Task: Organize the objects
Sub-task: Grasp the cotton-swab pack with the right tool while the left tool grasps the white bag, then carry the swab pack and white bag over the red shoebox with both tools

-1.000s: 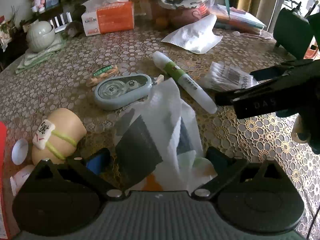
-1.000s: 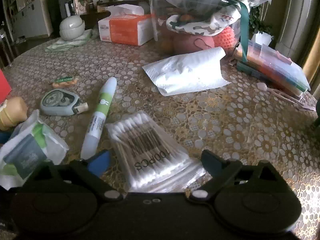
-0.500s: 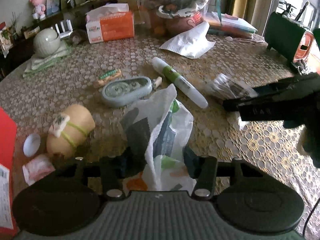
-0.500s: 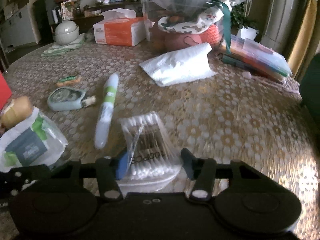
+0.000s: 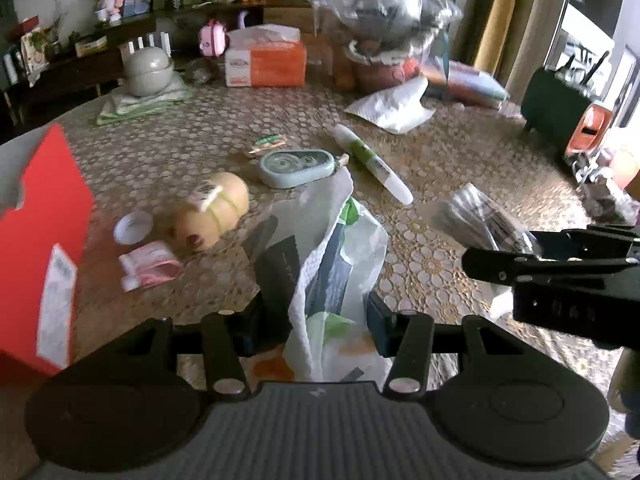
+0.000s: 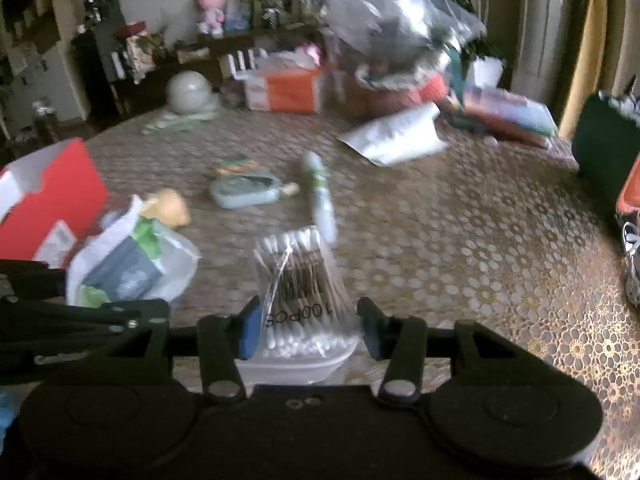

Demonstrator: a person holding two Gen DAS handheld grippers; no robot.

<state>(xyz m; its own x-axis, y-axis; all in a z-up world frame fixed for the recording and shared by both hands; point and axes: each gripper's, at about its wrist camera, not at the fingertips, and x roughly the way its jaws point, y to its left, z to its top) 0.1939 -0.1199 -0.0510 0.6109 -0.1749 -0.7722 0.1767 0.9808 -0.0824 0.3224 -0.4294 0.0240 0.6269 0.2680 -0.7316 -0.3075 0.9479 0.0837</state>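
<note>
The left gripper is clenched on a thin white plastic bag, its jaws having just closed in with the bag between them; the bag stands up out of the grip, and through its film show a dark packet and green and orange printed wrappers. The right gripper grasps a clear pack of cotton swabs, its jaws also just drawn in onto it; the pack is full of white-tipped sticks packed tight and sticks forward from the pads, clear of the tablecloth. In the left wrist view the right gripper comes in dark from the right edge with the pack at its tip. At the near left stands a red cardboard box with its top open; what lies inside cannot be seen. On the cloth just right of the box lie a small white lid, a pink-and-white sachet and a tan cup tipped on its side. Farther off are a pale blue correction-tape dispenser and, just right of it, a white and green tube. Beyond these a white paper bag lies flat. At the far edge sit an orange tissue box with a tissue poking out of the top, a grey lidded pot on folded cloths, and a large clear plastic sack over a basket, its contents too blurred to tell.
</note>
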